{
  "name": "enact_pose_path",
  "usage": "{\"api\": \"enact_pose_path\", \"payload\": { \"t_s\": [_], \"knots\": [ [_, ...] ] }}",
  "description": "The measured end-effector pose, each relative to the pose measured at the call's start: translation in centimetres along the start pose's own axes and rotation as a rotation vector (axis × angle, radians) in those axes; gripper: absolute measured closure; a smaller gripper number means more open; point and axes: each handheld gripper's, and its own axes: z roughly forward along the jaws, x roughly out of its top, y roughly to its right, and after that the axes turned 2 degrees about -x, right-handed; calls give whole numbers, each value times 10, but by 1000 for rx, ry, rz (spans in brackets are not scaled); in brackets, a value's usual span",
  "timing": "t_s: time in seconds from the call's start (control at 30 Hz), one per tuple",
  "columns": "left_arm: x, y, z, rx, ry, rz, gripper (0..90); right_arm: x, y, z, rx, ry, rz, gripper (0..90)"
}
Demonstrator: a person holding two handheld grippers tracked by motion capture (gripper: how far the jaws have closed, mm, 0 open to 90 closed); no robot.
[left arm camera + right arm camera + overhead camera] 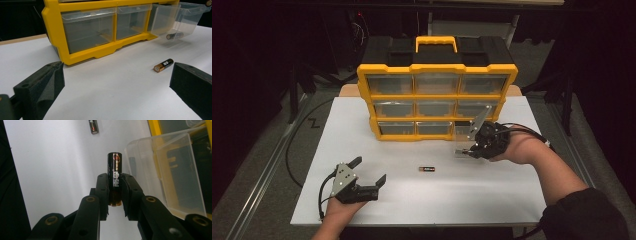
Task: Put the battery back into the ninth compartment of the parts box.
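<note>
My right gripper [115, 185] is shut on a black-and-copper battery [114, 165] that stands up between its pads, just beside the pulled-out clear drawer [170, 170]. In the high view the right gripper [469, 149] hovers at the bottom right of the yellow organizer [437, 67]. That drawer [175, 20] has another battery [174, 36] lying inside. A loose battery [427, 169] lies on the white board, seen also as the loose battery [163, 65] ahead of my left gripper [117, 82]. The left gripper [369, 170] stands open near the front left with nothing between its pads.
The organizer has three rows of clear drawers [87, 27] and a black top with a yellow handle [436, 42]. The white board [362, 125] lies on a dark bench, and cables [294, 145] trail off its left side. Darkness surrounds the table.
</note>
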Motion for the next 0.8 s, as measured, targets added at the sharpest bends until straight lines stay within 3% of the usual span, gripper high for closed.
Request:
{"api": "enact_pose_path", "payload": {
  "t_s": [0.8],
  "knots": [
    [0, 0, -1, -4, 5, -4, 3, 13, 18, -3, -28, -35, 8, 789]
  ]
}}
